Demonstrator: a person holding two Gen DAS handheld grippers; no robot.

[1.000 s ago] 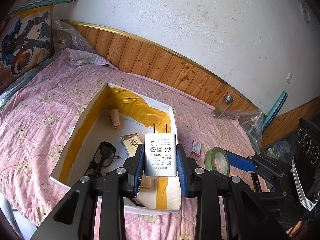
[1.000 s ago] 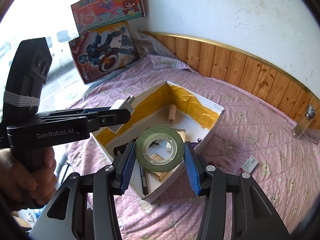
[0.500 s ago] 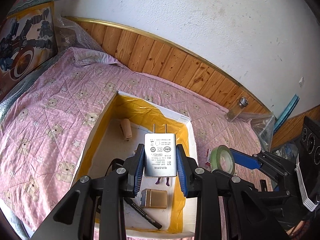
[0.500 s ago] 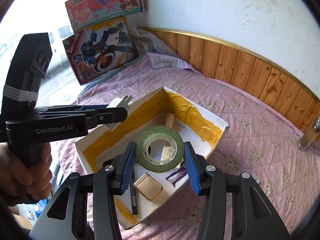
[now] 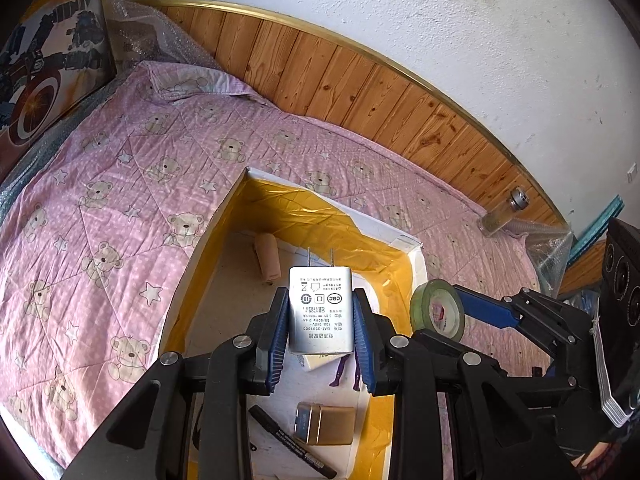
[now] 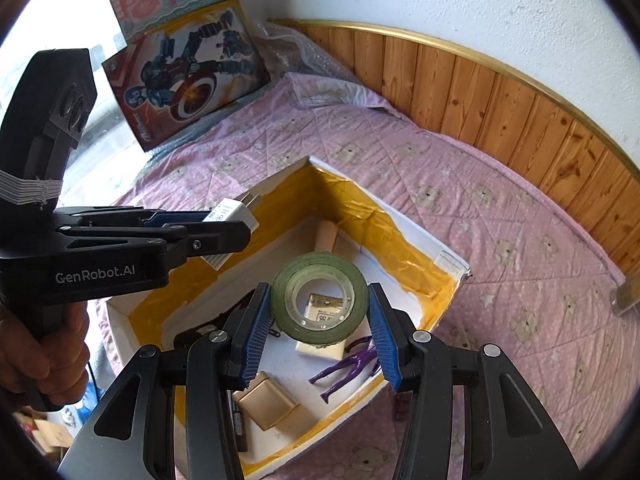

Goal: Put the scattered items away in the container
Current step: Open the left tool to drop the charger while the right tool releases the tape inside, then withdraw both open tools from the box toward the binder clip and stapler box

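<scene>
Here the left gripper (image 5: 320, 320) clamps a white charger (image 5: 321, 316) at frame centre, the right gripper (image 6: 319, 328) a green tape roll (image 6: 319, 297), both above the yellow-lined box (image 5: 320, 216).

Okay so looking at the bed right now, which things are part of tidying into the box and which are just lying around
Part of the job:
- white charger, gripped by the left gripper
- green tape roll, gripped by the right gripper
- yellow-lined box, holding a gold case, black marker and purple figure

Just lying about:
- toy boxes against the wall
- bubble wrap
- glass jar
</scene>
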